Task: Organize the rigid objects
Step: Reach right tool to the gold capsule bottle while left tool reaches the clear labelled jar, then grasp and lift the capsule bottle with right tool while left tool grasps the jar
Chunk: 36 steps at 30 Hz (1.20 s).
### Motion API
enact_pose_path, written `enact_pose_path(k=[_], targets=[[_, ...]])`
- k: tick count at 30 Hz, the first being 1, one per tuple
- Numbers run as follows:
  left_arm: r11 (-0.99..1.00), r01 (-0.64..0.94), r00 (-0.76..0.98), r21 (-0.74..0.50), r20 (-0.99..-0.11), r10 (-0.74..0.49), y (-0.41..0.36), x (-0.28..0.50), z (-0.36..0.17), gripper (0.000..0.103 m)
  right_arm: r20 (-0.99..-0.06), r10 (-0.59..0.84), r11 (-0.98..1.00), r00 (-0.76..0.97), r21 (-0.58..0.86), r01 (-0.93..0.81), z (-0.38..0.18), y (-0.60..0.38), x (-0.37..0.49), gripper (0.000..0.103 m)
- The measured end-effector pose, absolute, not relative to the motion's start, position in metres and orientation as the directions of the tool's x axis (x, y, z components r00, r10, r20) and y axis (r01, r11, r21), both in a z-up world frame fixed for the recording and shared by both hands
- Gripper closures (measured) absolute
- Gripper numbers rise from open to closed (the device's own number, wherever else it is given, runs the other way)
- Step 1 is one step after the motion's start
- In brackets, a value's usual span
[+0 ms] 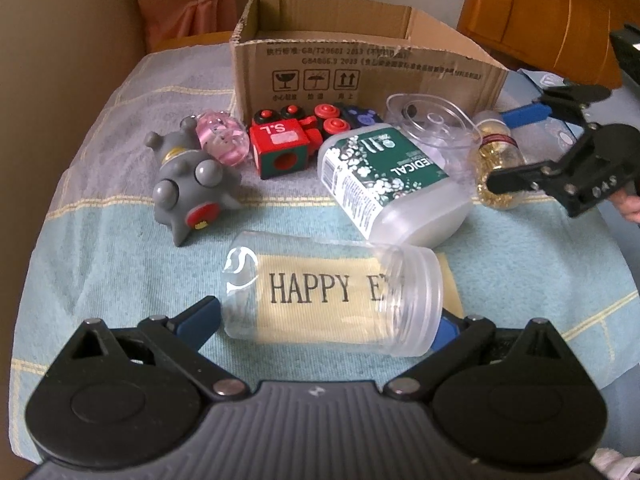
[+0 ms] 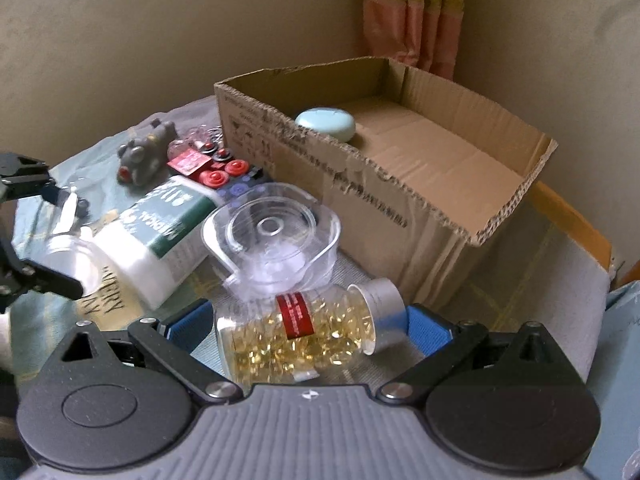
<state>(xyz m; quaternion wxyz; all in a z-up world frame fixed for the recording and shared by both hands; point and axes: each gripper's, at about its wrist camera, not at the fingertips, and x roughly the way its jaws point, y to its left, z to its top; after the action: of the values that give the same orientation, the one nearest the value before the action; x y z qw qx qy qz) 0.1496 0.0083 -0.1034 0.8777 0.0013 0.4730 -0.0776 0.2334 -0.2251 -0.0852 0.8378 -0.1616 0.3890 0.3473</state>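
My left gripper (image 1: 328, 316) is open around a clear empty jar (image 1: 332, 300) lying on its side on the cloth, one finger at each end. My right gripper (image 2: 308, 324) is open around a bottle of yellow capsules (image 2: 296, 336) with a silver cap, lying on its side; it also shows in the left wrist view (image 1: 496, 156). An open cardboard box (image 2: 400, 208) stands behind, with a pale blue round case (image 2: 326, 124) inside. Whether either gripper touches its object I cannot tell.
On the cloth lie a white bottle with a green label (image 1: 384, 176), a clear plastic container (image 2: 276, 236), a grey rubber toy (image 1: 192, 184), a pink egg-shaped toy (image 1: 224, 140) and red and black toy blocks (image 1: 280, 148). A wooden chair (image 1: 544, 12) stands at the back right.
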Motion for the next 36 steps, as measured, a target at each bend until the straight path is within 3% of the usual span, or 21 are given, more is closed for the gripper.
enact_pose_path(k=[8,14,28,36], targets=[[0.988,0.144,0.539,-0.064,-0.832,-0.132,0.008,0.151,-0.104,0.002,-0.781,0.469,0.720,0.413,0.067,-0.691,-0.088,-0.218,0.200,0.000],[0.988,0.144,0.543,-0.052,-0.831,-0.123,0.007,0.151,-0.105,0.002,-0.809,0.321,0.819,0.493,-0.025,-0.574,-0.107,-0.196,0.191,0.000],[0.989,0.148,0.559,-0.010,-0.824,-0.092,0.010,0.149,-0.105,0.002,-0.758,0.167,0.962,0.630,-0.016,-0.273,-0.116,-0.208,0.192,0.000],[0.986,0.163,0.563,0.017,-0.823,-0.079,0.005,0.150,-0.106,0.002,-0.730,0.211,0.946,0.651,-0.016,-0.324,-0.121,-0.212,0.194,0.000]])
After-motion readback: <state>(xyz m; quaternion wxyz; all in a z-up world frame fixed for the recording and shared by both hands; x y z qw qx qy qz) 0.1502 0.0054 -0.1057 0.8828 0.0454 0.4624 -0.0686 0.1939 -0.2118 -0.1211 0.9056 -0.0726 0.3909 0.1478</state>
